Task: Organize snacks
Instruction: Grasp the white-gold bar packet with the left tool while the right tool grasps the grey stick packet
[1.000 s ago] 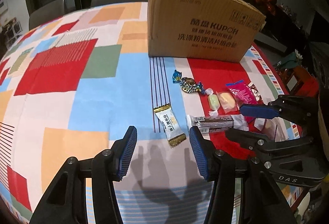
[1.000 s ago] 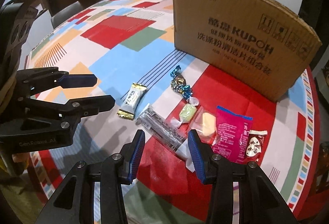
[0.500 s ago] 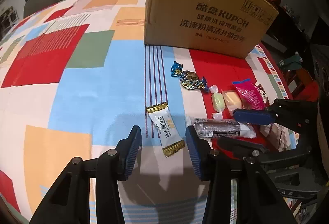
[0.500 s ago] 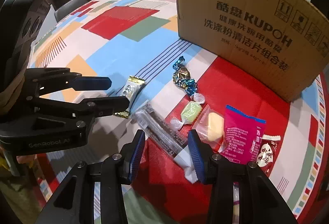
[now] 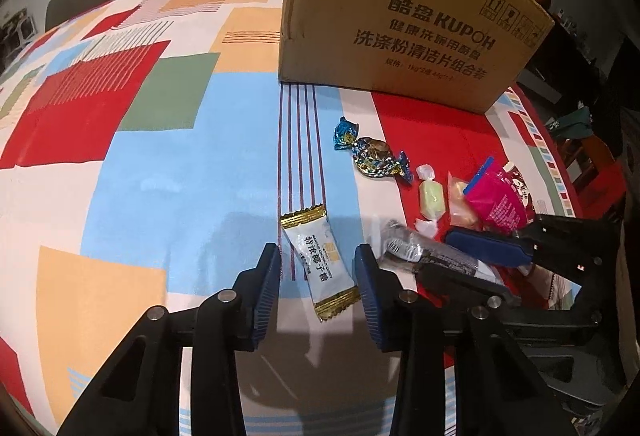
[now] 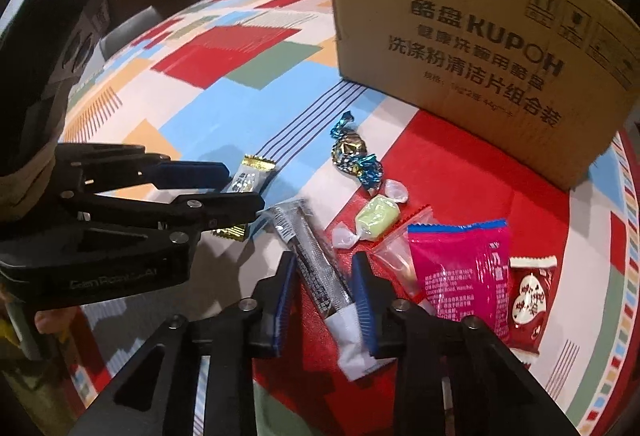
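Right wrist view alone shows you the red heart packet (image 6: 530,294). Both grippers pitch steeply down. Right gripper (image 6: 324,290), closing, brackets the dark bar (image 6: 316,268); left gripper (image 5: 316,286), closing, straddles the white sachet (image 5: 320,262) without contact.

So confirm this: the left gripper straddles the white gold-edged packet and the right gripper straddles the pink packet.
Wrong on the right gripper: the right wrist view shows it straddling the long dark bar; the pink packet lies beside it. The left gripper does straddle the white gold-edged packet.
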`<state>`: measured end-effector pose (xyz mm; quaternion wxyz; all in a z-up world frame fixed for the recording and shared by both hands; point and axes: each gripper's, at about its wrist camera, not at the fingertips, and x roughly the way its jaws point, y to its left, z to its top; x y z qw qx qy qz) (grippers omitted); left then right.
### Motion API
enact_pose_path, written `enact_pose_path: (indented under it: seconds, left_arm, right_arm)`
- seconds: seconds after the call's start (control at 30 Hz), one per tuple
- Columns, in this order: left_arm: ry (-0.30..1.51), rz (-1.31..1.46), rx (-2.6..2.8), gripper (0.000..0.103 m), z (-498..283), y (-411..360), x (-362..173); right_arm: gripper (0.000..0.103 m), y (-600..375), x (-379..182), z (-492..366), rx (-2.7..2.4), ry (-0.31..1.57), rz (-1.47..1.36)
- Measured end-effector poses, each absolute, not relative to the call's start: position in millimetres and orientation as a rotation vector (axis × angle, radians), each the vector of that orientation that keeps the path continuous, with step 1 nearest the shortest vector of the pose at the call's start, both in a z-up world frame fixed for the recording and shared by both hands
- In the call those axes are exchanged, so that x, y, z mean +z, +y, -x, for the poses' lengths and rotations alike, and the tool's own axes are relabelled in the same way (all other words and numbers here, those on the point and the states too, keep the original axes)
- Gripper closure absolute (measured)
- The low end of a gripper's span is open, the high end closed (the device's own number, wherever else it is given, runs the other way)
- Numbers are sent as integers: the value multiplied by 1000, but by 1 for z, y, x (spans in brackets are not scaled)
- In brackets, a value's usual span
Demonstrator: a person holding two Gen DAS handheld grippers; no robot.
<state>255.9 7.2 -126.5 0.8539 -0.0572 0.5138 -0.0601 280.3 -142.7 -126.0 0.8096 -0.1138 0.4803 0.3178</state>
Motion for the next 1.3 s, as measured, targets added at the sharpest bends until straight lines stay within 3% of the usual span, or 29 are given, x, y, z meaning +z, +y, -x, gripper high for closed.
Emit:
enact_pose_path:
  seconds: [0.27, 0.57, 1.3]
  left_arm:
    - [1081, 138, -137, 82, -256, 7, -128]
    - [1052, 144, -155, 83, -244, 6, -114]
    - [817, 96, -217, 83, -211, 1, -22]
  right_arm:
    - [80, -157, -123, -284, 620, 1015, 86]
    - [81, -164, -106, -278, 594, 982, -14]
    - [81, -181, -38, -248, 523, 825, -80]
